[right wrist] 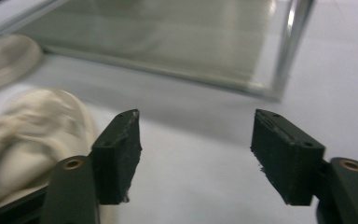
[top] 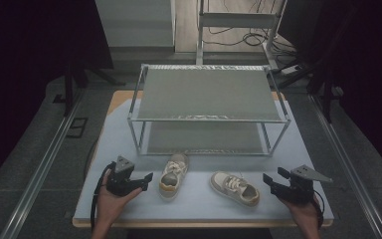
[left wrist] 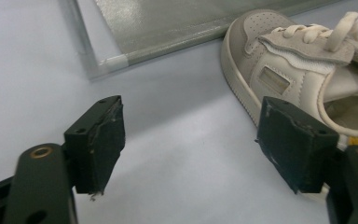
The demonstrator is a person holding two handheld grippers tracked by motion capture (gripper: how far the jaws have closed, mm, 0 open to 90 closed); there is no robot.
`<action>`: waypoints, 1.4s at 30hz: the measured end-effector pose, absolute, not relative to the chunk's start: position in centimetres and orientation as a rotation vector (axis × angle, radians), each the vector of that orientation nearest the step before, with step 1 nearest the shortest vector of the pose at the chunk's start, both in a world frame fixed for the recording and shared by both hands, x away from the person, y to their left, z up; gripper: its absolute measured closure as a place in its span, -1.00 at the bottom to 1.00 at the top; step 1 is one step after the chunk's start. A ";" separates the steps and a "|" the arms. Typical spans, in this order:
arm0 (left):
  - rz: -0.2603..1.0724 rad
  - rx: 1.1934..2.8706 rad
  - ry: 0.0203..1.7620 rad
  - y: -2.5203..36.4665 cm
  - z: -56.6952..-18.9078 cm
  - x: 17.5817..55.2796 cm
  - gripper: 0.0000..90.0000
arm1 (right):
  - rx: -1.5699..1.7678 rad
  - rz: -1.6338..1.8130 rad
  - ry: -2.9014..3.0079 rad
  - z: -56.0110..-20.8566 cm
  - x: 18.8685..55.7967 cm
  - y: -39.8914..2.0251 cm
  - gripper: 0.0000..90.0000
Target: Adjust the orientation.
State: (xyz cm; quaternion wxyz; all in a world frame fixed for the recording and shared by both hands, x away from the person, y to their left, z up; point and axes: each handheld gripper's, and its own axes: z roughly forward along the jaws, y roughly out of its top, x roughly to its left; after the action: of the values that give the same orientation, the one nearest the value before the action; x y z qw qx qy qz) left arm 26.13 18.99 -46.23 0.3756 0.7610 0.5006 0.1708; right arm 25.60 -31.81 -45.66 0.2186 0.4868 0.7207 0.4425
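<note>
Two beige-and-white sneakers lie on the pale table (top: pixel 199 205), in front of a metal two-shelf rack (top: pixel 209 93). The left sneaker (top: pixel 173 175) has its toe toward the rack. The right sneaker (top: pixel 235 188) lies at an angle with its toe to the right. My left gripper (top: pixel 145 180) sits just left of the left sneaker, open and empty. In the left gripper view that sneaker (left wrist: pixel 298 70) is right behind the right jaw of the left gripper (left wrist: pixel 193 137). My right gripper (top: pixel 274 177) is open and empty to the right of the right sneaker (right wrist: pixel 32 135); its jaws (right wrist: pixel 196 149) hold only bare table.
The rack's lower shelf (left wrist: pixel 168 28) lies just beyond both sneakers, with a corner post (right wrist: pixel 289 46) in front of my right gripper. Cables and a metal frame (top: pixel 238 22) stand on the floor behind the table. Rails run along both sides of the table.
</note>
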 end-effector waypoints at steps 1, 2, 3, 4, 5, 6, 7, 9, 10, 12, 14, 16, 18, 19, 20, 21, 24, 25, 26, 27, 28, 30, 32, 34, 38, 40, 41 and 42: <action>0.432 1.943 1.284 19.1 -46.1 26.0 -0.44 | 1.327 1.248 1.999 -45.3 25.4 -31.5 -0.19; 0.432 1.943 1.284 19.1 -46.1 26.0 -0.42 | 1.327 1.248 1.999 -45.3 25.4 -31.5 -0.19; 0.437 1.939 1.287 19.1 -46.0 25.9 -0.42 | 1.307 1.266 1.996 -45.0 25.1 -31.2 -0.14; 0.439 1.937 1.288 19.2 -46.0 25.8 -0.40 | 1.255 1.305 2.011 -44.1 24.6 -30.1 -0.03; 0.435 1.938 1.290 19.2 -45.9 25.8 -0.40 | 1.220 1.320 2.033 -43.7 24.4 -29.5 0.01; 0.428 1.940 1.288 19.1 -45.8 25.6 -0.39 | 1.192 1.329 2.053 -43.3 24.1 -28.8 0.05; 0.424 1.942 1.290 19.1 -45.8 25.6 -0.39 | 1.175 1.338 2.067 -43.1 23.9 -28.3 0.11; 0.416 1.944 1.293 19.1 -45.9 25.5 -0.39 | 1.119 1.384 2.120 -42.6 23.6 -26.8 0.26; 0.416 1.944 1.293 19.1 -45.9 25.5 -0.39 | 1.119 1.384 2.120 -42.6 23.6 -26.8 0.26; 0.407 1.944 1.297 19.2 -45.8 25.4 -0.39 | 1.060 1.414 2.196 -42.2 23.4 -24.4 0.59; 0.399 1.942 1.300 19.2 -45.8 25.4 -0.39 | 1.037 1.422 2.227 -42.2 23.4 -23.5 0.68; 0.397 1.946 1.291 19.1 -45.6 25.3 -0.39 | 0.962 1.427 2.310 -42.3 23.5 -20.4 0.88; 0.387 1.954 1.283 19.0 -45.6 25.3 -0.39 | 0.936 1.414 2.359 -42.6 23.8 -18.4 0.96; 0.387 1.954 1.283 19.0 -45.6 25.3 -0.40 | 0.936 1.414 2.359 -42.6 23.8 -18.4 0.96; 0.382 1.962 1.277 18.9 -45.6 25.3 -0.40 | 0.929 1.413 2.372 -42.9 23.9 -17.4 0.98; 0.378 1.967 1.275 18.9 -45.7 25.3 -0.40 | 0.917 1.410 2.399 -43.1 24.1 -16.4 0.99; 0.364 1.974 1.271 18.8 -45.9 25.4 -0.40 | 0.883 1.352 2.483 -44.5 24.4 -12.6 0.99; 0.364 1.974 1.271 18.8 -45.9 25.4 -0.39 | 0.883 1.352 2.483 -44.5 24.4 -12.6 0.99; 0.364 1.972 1.268 18.9 -45.9 25.4 -0.39 | 0.874 1.298 2.510 -45.3 24.5 -11.2 0.99; 0.364 1.972 1.268 18.9 -45.9 25.4 -0.39 | 0.874 1.298 2.510 -45.3 24.5 -11.2 0.99; 0.364 1.972 1.272 18.9 -45.9 25.4 -0.39 | 0.877 1.277 2.523 -45.8 24.6 -10.6 0.99; 0.367 1.965 1.274 19.1 -45.8 25.3 -0.39 | 0.879 1.230 2.547 -46.6 24.8 -9.6 0.99; 0.366 1.965 1.276 19.1 -45.8 25.3 -0.40 | 0.873 1.199 2.555 -47.3 24.8 -8.8 0.99; 0.366 1.965 1.277 19.1 -45.9 25.3 -0.40 | 0.869 1.199 2.559 -47.6 24.9 -8.3 0.99; 0.359 1.971 1.278 19.0 -46.0 25.4 -0.39 | 0.866 1.198 2.561 -48.0 25.0 -7.5 0.99; 0.357 1.972 1.278 19.0 -46.1 25.4 -0.40 | 0.863 1.210 2.564 -48.2 25.0 -7.2 0.99; 0.356 1.972 1.278 19.0 -46.1 25.4 -0.40 | 0.864 1.213 2.564 -48.2 25.0 -7.1 0.99; 0.355 1.970 1.277 19.0 -46.1 25.4 -0.40 | 0.860 1.218 2.564 -48.2 25.1 -6.9 0.99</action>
State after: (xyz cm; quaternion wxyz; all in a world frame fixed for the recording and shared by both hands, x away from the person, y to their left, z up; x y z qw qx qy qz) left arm 25.42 19.04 -46.10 0.3741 0.7695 0.4988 0.1385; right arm 25.05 -6.89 -48.24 0.0874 0.2888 0.8611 0.4092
